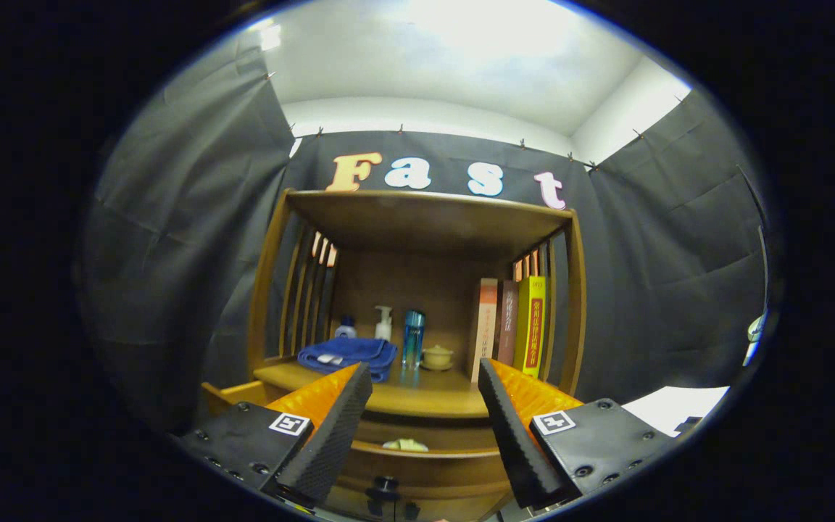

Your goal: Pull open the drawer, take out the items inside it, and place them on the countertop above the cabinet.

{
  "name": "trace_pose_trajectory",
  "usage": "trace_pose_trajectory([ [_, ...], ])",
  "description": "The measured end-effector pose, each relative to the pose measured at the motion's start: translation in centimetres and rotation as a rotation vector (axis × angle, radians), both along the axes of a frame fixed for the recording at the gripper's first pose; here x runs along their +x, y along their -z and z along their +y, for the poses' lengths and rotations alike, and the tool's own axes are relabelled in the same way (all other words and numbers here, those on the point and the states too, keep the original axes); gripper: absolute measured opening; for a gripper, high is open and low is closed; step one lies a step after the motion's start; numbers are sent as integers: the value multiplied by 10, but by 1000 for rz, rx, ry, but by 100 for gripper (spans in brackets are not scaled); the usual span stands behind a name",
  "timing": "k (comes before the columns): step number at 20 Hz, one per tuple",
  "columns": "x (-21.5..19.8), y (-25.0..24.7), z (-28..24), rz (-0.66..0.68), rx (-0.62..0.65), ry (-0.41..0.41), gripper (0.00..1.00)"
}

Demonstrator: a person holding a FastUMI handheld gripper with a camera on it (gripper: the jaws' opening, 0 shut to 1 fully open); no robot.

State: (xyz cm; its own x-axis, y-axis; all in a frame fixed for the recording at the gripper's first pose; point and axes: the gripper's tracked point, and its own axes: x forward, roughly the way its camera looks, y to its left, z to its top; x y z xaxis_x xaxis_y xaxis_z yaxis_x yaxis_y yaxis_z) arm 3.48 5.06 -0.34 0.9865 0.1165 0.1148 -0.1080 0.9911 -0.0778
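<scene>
Drawer (pixel 417 457) is seen pulled out below the countertop (pixel 432 397), a pale item (pixel 404 444) inside. Gripper (pixel 425 413) is held wide open and empty above it, fingers spread apart.

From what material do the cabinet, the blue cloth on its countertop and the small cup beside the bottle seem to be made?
The cabinet looks like varnished brown wood, showing grain and a soft shine. The blue cloth seems a soft folded towel fabric. The small cup is probably glazed ceramic, pale yellow and smooth. The open gripper holds nothing.
</scene>
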Motion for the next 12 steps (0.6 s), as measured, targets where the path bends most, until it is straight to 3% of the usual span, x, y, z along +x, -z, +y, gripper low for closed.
trace_pose_trajectory([
  [2, 37, -8, 16, 64, 2, -34, 97],
  [4, 61, 15, 58, 216, -74, -177, 97],
  [5, 73, 35, 67, 301, -117, -203, 97],
  [8, 95, 109, 77, 557, -194, -219, 98],
  [12, 101, 194, 68, 794, -261, -189, 97],
])
